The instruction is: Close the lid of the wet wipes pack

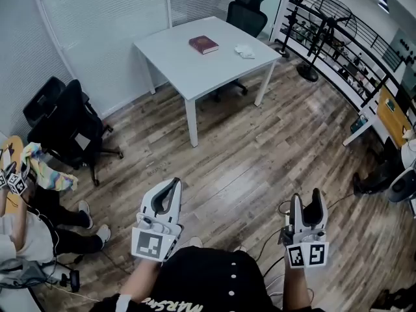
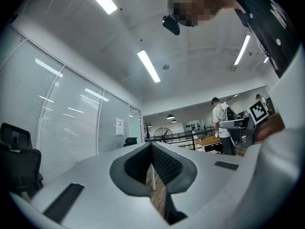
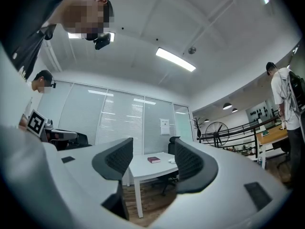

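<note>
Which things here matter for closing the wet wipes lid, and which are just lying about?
For the job: white pack (likely the wipes), white table, left tool, right tool.
Lying about: red book, black chair, floor fan.

White wet wipes pack [image 1: 245,51] lies on the table [image 1: 182,67], toward its right.

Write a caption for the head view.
Left gripper shut, right gripper open, both far from the white table bearing a red book and white object.
</note>
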